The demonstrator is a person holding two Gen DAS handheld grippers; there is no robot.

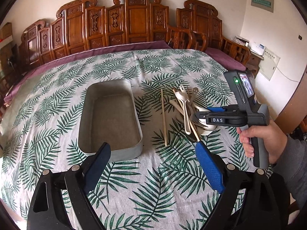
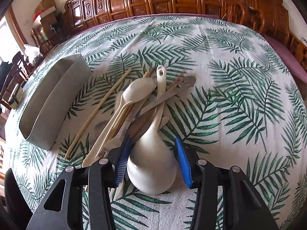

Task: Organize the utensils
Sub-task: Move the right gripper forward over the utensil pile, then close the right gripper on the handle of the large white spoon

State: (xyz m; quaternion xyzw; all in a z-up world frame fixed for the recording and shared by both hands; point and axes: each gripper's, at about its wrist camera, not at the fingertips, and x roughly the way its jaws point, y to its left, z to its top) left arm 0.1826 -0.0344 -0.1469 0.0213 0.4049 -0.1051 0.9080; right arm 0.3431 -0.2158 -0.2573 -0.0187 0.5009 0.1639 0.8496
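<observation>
Right gripper (image 2: 152, 161) spread wide, lowered over the near end of the utensil pile (image 2: 138, 103), blue fingers (image 2: 122, 161) flanking the bowl of a big white spoon (image 2: 151, 168) without clearly touching it. Left gripper (image 1: 153, 164) spread too, holding nothing, hovering above the leaf-print bench (image 1: 153, 191) near the tray (image 1: 111, 115). Loose chopstick (image 1: 163, 117) lying between tray and pile.

Left wrist view: hanging back above the desk (image 1: 153, 172), facing the carved wooden bench (image 1: 119, 25), taking in the metal tray (image 1: 111, 149) and right gripper (image 1: 193, 117).
Right wrist view: sitting low and close, looking over the utensil pile (image 2: 142, 103).
Shared: both are catching tray (image 2: 48, 115), pile (image 1: 187, 109), leaf-print cloth (image 2: 230, 105).
</observation>
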